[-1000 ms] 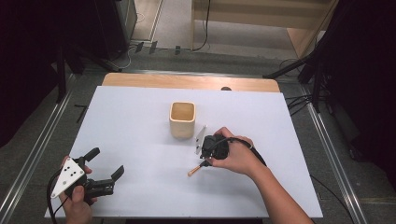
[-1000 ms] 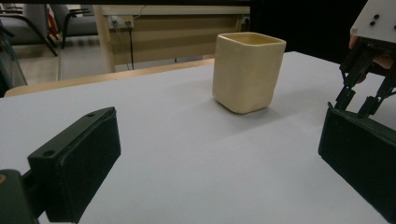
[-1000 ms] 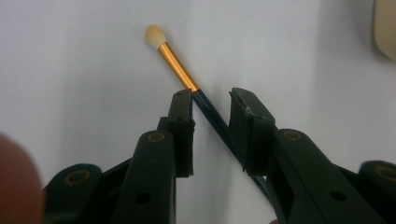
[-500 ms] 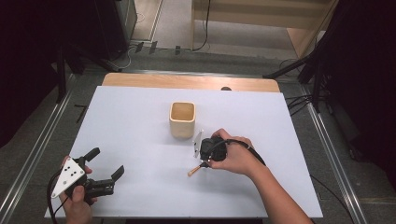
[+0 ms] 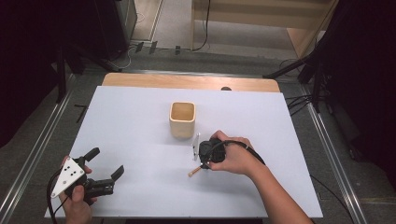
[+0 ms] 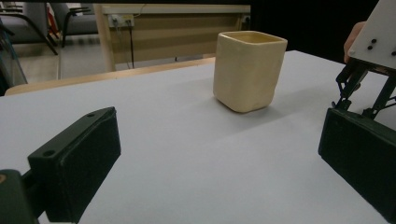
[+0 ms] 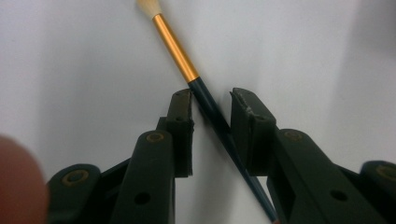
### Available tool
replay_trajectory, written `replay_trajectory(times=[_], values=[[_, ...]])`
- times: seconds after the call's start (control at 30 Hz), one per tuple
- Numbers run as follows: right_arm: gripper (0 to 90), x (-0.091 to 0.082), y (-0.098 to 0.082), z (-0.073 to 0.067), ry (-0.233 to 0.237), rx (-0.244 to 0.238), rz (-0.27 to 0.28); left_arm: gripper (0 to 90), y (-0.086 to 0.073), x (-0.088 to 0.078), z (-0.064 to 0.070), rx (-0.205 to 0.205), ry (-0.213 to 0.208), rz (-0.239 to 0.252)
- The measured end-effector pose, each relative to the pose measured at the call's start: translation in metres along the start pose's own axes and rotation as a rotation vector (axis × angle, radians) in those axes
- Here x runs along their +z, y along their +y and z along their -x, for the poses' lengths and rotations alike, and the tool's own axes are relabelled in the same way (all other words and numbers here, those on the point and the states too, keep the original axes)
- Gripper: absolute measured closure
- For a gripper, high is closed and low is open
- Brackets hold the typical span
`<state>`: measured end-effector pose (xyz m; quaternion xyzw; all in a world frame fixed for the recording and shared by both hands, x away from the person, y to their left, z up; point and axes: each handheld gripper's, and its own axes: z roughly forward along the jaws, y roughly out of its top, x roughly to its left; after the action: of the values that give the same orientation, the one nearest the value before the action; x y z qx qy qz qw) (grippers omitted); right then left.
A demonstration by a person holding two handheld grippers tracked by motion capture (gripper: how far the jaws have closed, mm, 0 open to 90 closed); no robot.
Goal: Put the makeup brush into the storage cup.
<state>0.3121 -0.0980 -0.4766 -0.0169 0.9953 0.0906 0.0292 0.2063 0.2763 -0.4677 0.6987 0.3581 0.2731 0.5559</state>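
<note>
A thin paintbrush (image 7: 177, 51) with a dark handle, gold ferrule and pale bristles lies on the white table. My right gripper (image 7: 212, 100) points down over it. The handle runs slantwise through the gap between the two pads, which stand a little apart and do not press it. In the high view the brush's bristle end (image 5: 192, 173) pokes out from under the right gripper (image 5: 202, 163) and the hand holding it. A cream square cup (image 5: 182, 119) stands upright just beyond. My left gripper (image 5: 108, 162) rests at the near left corner, open with nothing in it, facing the cup (image 6: 247, 70).
The white table sheet (image 5: 140, 116) has a wooden strip (image 5: 187, 81) along its far edge. Metal rails run down both sides of the table. The right gripper's pale plate (image 6: 378, 32) shows at the right of the left gripper view.
</note>
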Motion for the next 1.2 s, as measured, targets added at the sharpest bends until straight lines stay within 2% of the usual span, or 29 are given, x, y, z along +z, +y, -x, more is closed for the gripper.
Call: replay_trajectory(times=[0.07, 0.33, 0.47, 0.5, 0.6, 0.67, 0.7, 0.93, 1.2], values=[[73.0, 0.001, 0.000, 0.001, 0.002, -0.018, 0.003, 0.0, 0.000, 0.000, 0.000, 0.000, 0.000, -0.001], [79.3, 0.001, 0.002, 0.000, 0.025, -0.023, -0.013, 0.0, 0.000, 0.001, 0.000, -0.001, 0.002, -0.002], [81.1, 0.002, 0.003, 0.004, 0.048, -0.019, -0.017, 0.0, 0.000, 0.001, 0.001, -0.001, 0.001, -0.003], [81.5, 0.002, 0.003, 0.004, 0.053, -0.006, -0.021, 0.0, 0.000, 0.001, 0.001, -0.001, 0.001, -0.003], [82.1, 0.002, 0.005, 0.003, 0.050, -0.004, -0.036, 0.0, 0.000, 0.001, 0.001, -0.001, 0.001, -0.004], [83.2, 0.002, 0.010, 0.003, 0.047, -0.023, -0.069, 0.0, 0.000, 0.001, 0.001, 0.000, 0.000, -0.004], [83.8, 0.002, 0.011, 0.003, 0.046, -0.017, -0.082, 0.0, 0.000, 0.001, 0.001, -0.001, 0.001, -0.004], [84.6, 0.002, 0.013, 0.003, 0.054, -0.003, -0.094, 0.0, 0.000, 0.001, 0.000, -0.002, 0.001, -0.005], [84.7, 0.002, 0.012, 0.002, 0.042, -0.001, -0.087, 0.0, 0.000, 0.001, 0.000, -0.005, 0.002, -0.007]])
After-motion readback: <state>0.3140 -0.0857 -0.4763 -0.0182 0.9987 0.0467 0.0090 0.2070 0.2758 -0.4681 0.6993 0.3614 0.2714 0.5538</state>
